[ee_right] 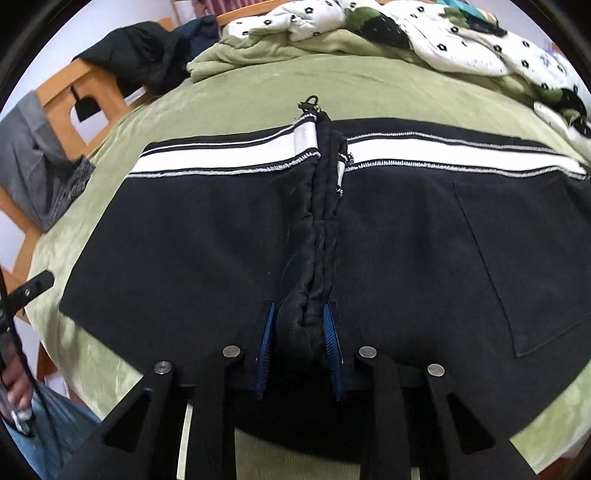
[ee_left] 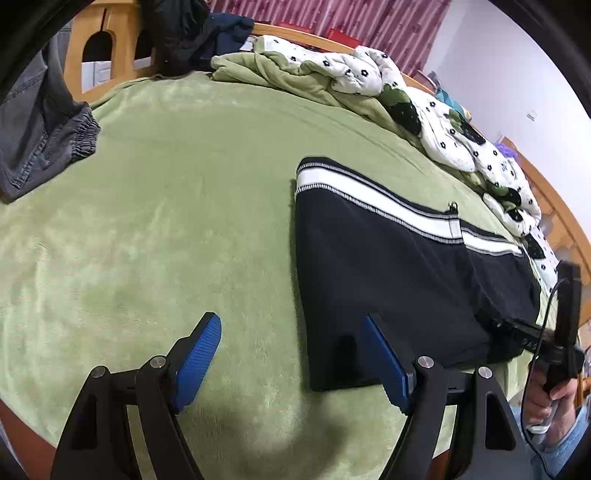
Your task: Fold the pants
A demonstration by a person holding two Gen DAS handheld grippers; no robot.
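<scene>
Black pants (ee_left: 388,277) with a white side stripe (ee_left: 369,199) lie folded flat on a green blanket (ee_left: 166,184). My left gripper (ee_left: 291,321) hangs open above the blanket at the pants' near left corner, its blue pads (ee_left: 199,362) holding nothing. In the right wrist view the pants (ee_right: 203,240) fill the middle, with a bunched ridge of cloth (ee_right: 317,229) running toward me. My right gripper (ee_right: 300,310) is shut on the near end of that ridge, both blue pads pressing on it. A hand (ee_left: 546,402) holds the right gripper at the pants' far end.
Grey trousers (ee_left: 40,140) hang over the wooden bed frame (ee_left: 110,22) at the left. A crumpled white flowered quilt (ee_left: 369,70) and a green cover (ee_left: 258,70) line the far side. A dark jacket (ee_left: 184,33) lies on the frame. Open blanket spreads left of the pants.
</scene>
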